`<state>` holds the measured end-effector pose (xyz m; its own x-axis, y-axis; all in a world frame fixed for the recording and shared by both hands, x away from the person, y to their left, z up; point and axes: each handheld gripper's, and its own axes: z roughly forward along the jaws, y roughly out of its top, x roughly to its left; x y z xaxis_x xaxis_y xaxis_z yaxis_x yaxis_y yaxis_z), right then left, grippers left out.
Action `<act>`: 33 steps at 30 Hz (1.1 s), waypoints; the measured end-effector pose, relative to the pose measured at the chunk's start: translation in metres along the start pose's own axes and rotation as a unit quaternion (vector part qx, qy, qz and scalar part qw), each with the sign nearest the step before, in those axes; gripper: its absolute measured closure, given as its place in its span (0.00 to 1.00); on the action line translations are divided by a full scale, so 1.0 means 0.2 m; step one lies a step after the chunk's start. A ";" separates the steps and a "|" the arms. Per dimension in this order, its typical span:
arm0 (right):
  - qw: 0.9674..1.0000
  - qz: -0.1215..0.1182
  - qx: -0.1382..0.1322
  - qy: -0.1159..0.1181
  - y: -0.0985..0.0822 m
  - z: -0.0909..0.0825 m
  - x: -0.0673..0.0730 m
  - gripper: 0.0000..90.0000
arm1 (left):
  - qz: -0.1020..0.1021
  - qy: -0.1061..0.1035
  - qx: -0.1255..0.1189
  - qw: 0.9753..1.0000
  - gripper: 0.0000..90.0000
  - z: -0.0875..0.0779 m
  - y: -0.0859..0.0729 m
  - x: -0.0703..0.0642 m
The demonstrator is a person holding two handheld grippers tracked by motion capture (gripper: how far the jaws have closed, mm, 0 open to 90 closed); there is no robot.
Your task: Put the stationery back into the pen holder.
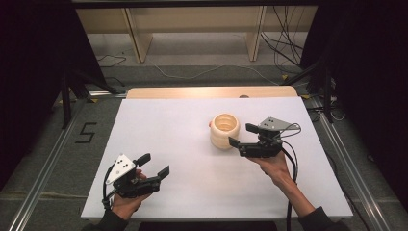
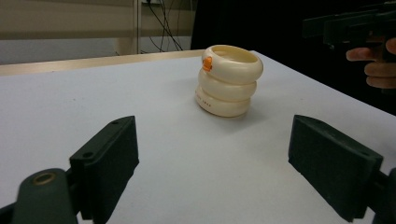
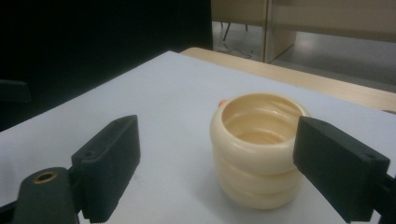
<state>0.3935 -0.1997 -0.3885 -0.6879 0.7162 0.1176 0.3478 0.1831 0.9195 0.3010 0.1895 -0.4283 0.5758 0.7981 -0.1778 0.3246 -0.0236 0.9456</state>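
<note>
Cup [image 1: 224, 130] stands mid-bench [image 1: 183, 159]; right gripper [image 1: 242, 135] waits just beside it, fingers spread, left gripper [image 1: 155, 165] likewise spread, well apart. A careless nudge could topple it.

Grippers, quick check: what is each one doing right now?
Left gripper: open, holding nothing, well short of the cream ringed cup.
Right gripper: open, holding nothing, jaws right beside the cup.

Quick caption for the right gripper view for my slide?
Open right claw closing in on a cream ribbed cup standing upright on the white table.
</note>
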 end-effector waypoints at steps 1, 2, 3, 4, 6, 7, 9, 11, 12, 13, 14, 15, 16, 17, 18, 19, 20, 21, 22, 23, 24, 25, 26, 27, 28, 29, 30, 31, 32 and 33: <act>1.000 0.001 0.001 0.000 -0.01 -0.01 0.00 0.17 | 0.000 0.000 0.000 1.000 0.17 0.00 0.00 0.00; 1.000 0.002 0.001 0.000 -0.02 -0.01 0.00 0.17 | -0.001 0.000 0.000 1.000 0.17 0.00 0.00 0.00; 1.000 0.002 0.001 0.001 -0.03 -0.02 0.00 0.17 | 0.000 0.000 0.000 1.000 0.17 0.00 0.00 0.00; 1.000 0.004 0.002 0.000 -0.04 -0.03 0.00 0.17 | 0.001 0.000 0.000 1.000 0.17 0.00 0.00 0.00; 1.000 0.004 0.000 0.001 -0.06 -0.05 0.00 0.17 | 0.001 -0.001 0.000 1.000 0.17 0.00 0.00 0.00; 1.000 0.005 -0.001 0.001 -0.07 -0.06 0.00 0.17 | 0.001 -0.001 0.001 1.000 0.17 0.00 0.00 0.00; 1.000 0.010 -0.003 -0.001 -0.09 -0.08 0.00 0.17 | 0.001 -0.001 0.001 1.000 0.17 0.00 0.00 0.00; 1.000 0.010 -0.008 0.001 -0.10 -0.10 0.00 0.17 | 0.001 -0.002 0.001 1.000 0.17 0.00 0.00 0.00; 1.000 0.011 -0.009 -0.001 -0.11 -0.11 0.00 0.17 | 0.001 -0.002 0.001 1.000 0.17 0.00 0.00 0.00; 1.000 0.012 -0.011 -0.001 -0.12 -0.12 0.00 0.17 | 0.001 -0.002 0.001 1.000 0.17 0.00 0.00 0.00; 1.000 0.013 -0.011 -0.001 -0.13 -0.13 0.00 0.17 | 0.002 -0.002 0.001 1.000 0.17 0.00 0.00 0.00; 1.000 0.013 -0.011 -0.002 -0.14 -0.14 0.00 0.17 | 0.001 -0.002 0.001 1.000 0.17 0.00 0.00 0.00; 1.000 0.013 -0.014 -0.003 -0.14 -0.15 0.00 0.17 | 0.001 -0.002 0.001 1.000 0.17 0.00 0.00 0.00; 1.000 0.016 -0.013 -0.002 -0.15 -0.16 0.00 0.17 | 0.002 -0.003 0.001 1.000 0.17 0.00 0.00 0.00; 1.000 0.014 -0.014 -0.001 -0.16 -0.16 0.01 0.17 | 0.002 -0.003 0.001 1.000 0.17 0.00 0.00 0.00; 1.000 0.013 -0.015 -0.001 -0.16 -0.17 0.01 0.17 | 0.002 -0.003 0.001 1.000 0.17 0.00 0.00 0.00; 1.000 0.012 -0.016 -0.002 -0.17 -0.18 0.02 0.17 | 0.002 -0.003 0.001 1.000 0.17 0.00 0.00 0.00; 1.000 0.010 -0.016 -0.003 -0.18 -0.19 0.02 0.17 | 0.002 -0.003 0.002 1.000 0.17 0.00 0.00 0.00; 1.000 0.009 -0.016 -0.004 -0.19 -0.20 0.03 0.17 | 0.002 -0.003 0.002 1.000 0.17 0.00 0.00 0.00; 1.000 0.009 -0.017 -0.003 -0.19 -0.21 0.03 0.17 | 0.003 -0.003 0.002 1.000 0.17 0.00 0.00 0.00; 1.000 0.010 -0.018 -0.004 -0.20 -0.22 0.04 0.17 | 0.003 -0.003 0.002 1.000 0.17 0.00 0.00 0.00; 1.000 0.010 -0.018 -0.004 -0.21 -0.23 0.04 0.17 | 0.002 -0.003 0.002 1.000 0.17 0.00 0.00 0.00; 1.000 0.010 -0.019 -0.004 -0.22 -0.24 0.04 0.17 | 0.003 -0.003 0.002 1.000 0.17 0.00 0.00 0.00; 1.000 0.010 -0.019 -0.004 -0.23 -0.25 0.05 0.17 | 0.002 -0.003 0.002 1.000 0.17 0.00 0.00 0.00; 1.000 0.010 -0.017 -0.003 -0.24 -0.25 0.06 0.17 | 0.003 -0.004 0.002 1.000 0.17 0.00 0.00 0.00; 1.000 0.013 -0.017 -0.001 -0.25 -0.26 0.06 0.17 | 0.003 -0.004 0.002 1.000 0.17 0.00 0.00 0.00; 1.000 0.015 -0.017 0.002 -0.25 -0.26 0.07 0.17 | 0.004 -0.004 0.003 1.000 0.17 0.00 0.00 0.00; 1.000 0.015 -0.016 0.001 -0.26 -0.27 0.07 0.17 | 0.004 -0.005 0.003 1.000 0.17 0.00 0.00 0.00; 1.000 0.014 -0.016 0.002 -0.26 -0.27 0.08 0.17 | 0.004 -0.006 0.004 1.000 0.17 0.00 0.00 0.00; 1.000 0.014 -0.016 0.002 -0.27 -0.28 0.08 0.17 | 0.005 -0.006 0.004 1.000 0.17 0.00 0.00 0.00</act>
<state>0.3281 -0.2357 -0.4155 -0.6805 0.7181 0.1457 0.3468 0.1405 0.9274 0.3012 0.1884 -0.4286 0.5880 0.7903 -0.1726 0.3251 -0.0355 0.9450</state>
